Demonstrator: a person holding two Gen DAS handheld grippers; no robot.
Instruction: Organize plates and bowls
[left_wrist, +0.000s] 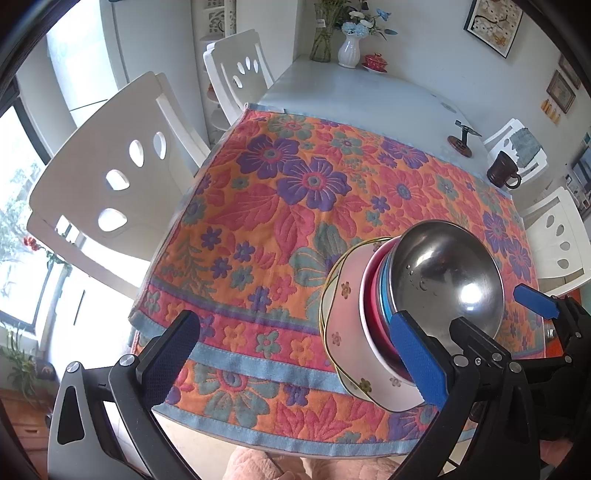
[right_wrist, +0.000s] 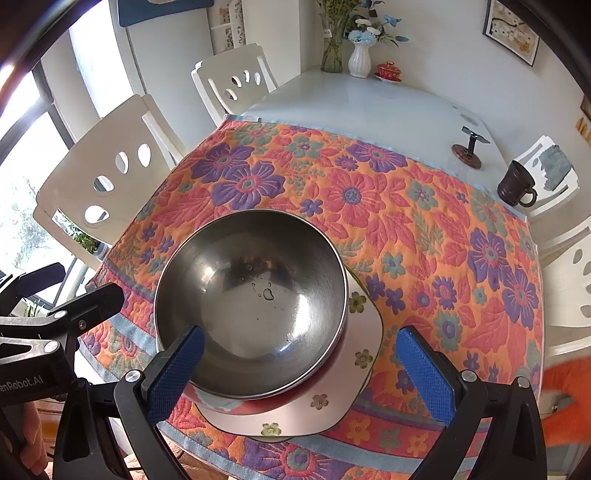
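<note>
A steel bowl (right_wrist: 255, 302) sits on top of a stack on the flowered cloth (right_wrist: 406, 229), above a red bowl (right_wrist: 266, 400) and a white flowered plate (right_wrist: 354, 369). In the left wrist view the stack shows the steel bowl (left_wrist: 447, 280), a blue rim (left_wrist: 388, 299), a red rim (left_wrist: 373, 314) and the white plate (left_wrist: 347, 332). My right gripper (right_wrist: 301, 373) is open, its fingers astride the stack's near edge. My left gripper (left_wrist: 295, 358) is open and empty, left of the stack. The right gripper (left_wrist: 480, 317) shows there too, by the bowl.
A dark mug (right_wrist: 517, 184) and a small brown stand (right_wrist: 467, 149) sit at the far right of the table. A white vase (right_wrist: 360, 59), a glass vase and a red lidded cup (right_wrist: 388, 70) stand at the far end. White chairs (left_wrist: 110, 177) line the left side.
</note>
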